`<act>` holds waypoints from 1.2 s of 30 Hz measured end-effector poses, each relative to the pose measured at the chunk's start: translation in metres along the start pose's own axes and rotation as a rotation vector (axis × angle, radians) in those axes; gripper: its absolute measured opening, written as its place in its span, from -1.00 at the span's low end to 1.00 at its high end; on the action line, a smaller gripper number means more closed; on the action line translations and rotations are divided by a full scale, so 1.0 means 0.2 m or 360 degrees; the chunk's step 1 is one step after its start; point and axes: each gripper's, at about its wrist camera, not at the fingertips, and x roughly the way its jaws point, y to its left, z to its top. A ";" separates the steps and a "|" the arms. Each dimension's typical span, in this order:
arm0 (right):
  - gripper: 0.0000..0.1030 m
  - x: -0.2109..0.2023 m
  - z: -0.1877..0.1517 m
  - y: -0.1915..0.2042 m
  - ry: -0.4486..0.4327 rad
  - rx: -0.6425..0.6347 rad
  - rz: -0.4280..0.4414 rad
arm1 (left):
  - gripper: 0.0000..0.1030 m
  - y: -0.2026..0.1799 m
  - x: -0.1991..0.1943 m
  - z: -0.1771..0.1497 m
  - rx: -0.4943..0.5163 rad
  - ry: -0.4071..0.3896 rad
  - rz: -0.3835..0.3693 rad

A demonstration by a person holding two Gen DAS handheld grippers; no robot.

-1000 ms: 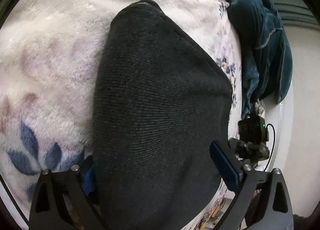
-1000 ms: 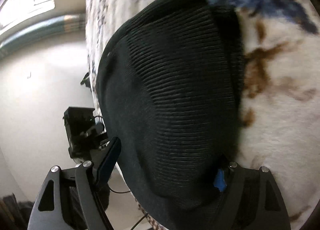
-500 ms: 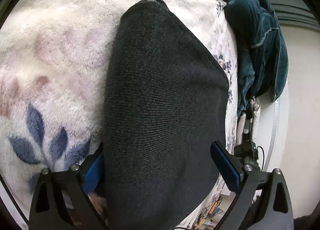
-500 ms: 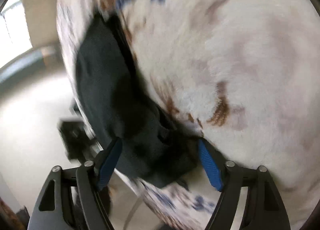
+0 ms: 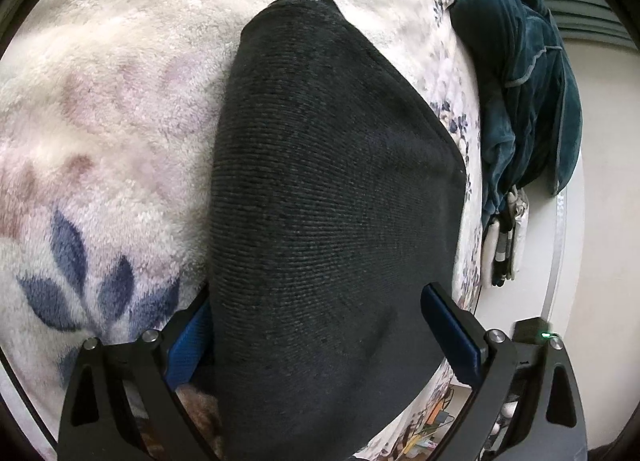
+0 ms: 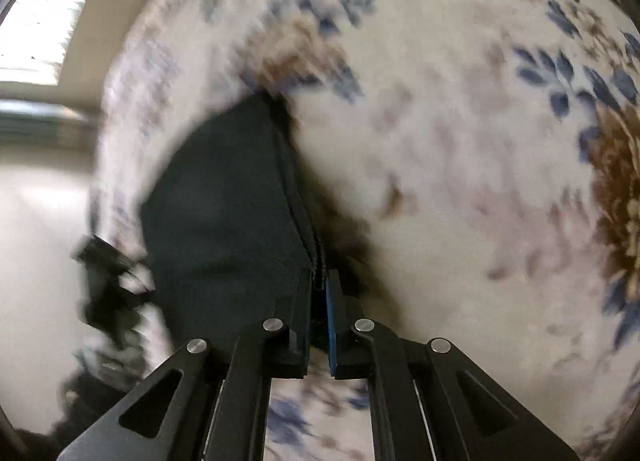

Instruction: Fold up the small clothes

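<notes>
The dark knitted garment lies spread on the fluffy flowered blanket, near the blanket's edge, and it fills most of the left wrist view. The left gripper sits low over its near end with its jaws wide apart; the blue pads stand on either side of the cloth, the left one tucked at the garment's edge, and neither pad visibly presses on it. To the right, a heap of teal velvety fabric rests on the far edge of the blanket, well apart from the dark garment, and beside the blanket's edge a small black device with a green light shows just behind the gripper's right finger.

Over in the right wrist view, which is blurred, the right gripper has its jaws together and clamped on an edge of the dark knitted garment: the cloth's seam runs straight into the narrow slot between the pads, and the fabric fans out to the left from there over the blanket. At the far left of that view a bright window shows, above a pale floor
</notes>
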 end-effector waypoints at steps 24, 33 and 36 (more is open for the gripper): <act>-0.54 0.33 0.02 -0.22 -0.0129 0.0598 0.0801 | 0.93 0.03 -0.01 0.00 -0.0027 -0.0008 -0.0056; 0.42 0.20 0.27 -0.25 -0.0094 0.0428 0.0595 | 0.93 0.03 -0.02 0.00 -0.0022 -0.0020 -0.0043; 0.42 0.37 0.40 -0.14 0.0131 0.0246 0.0630 | 0.94 0.03 -0.02 0.00 -0.0037 -0.0038 -0.0046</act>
